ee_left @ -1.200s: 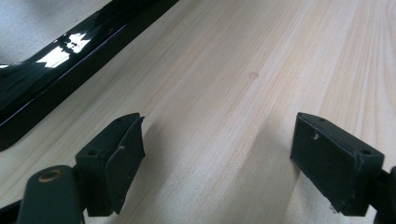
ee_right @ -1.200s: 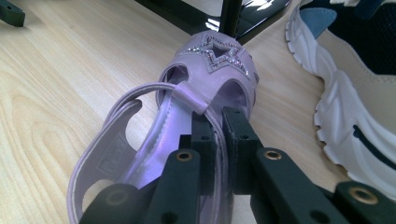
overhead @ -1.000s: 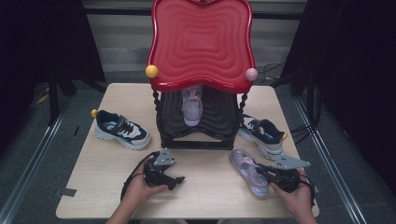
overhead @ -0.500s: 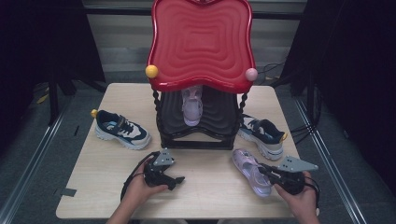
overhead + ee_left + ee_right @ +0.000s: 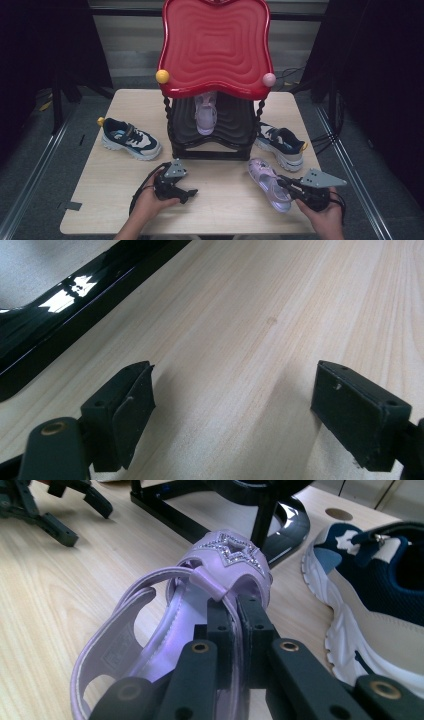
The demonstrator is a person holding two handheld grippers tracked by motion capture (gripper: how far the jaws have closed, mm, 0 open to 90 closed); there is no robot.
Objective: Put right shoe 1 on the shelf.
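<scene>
A purple sandal with a sparkling star on its strap lies on the wooden table at the front right. My right gripper is shut on the sandal's side edge just behind that strap, and its jaws stand close together there. At the front left my left gripper rests low over bare wood, open, with nothing between its fingers. A second purple sandal stands on the black shelf of the red-topped rack.
A navy and white sneaker lies left of the rack, and another sneaker lies right of it, close beside the held sandal. The rack's glossy black base runs just beyond my left gripper. Dark floor surrounds the table.
My right hand has shifted slightly to the right and turned a little, with the sandal still in its jaws. The left hand has not moved.
</scene>
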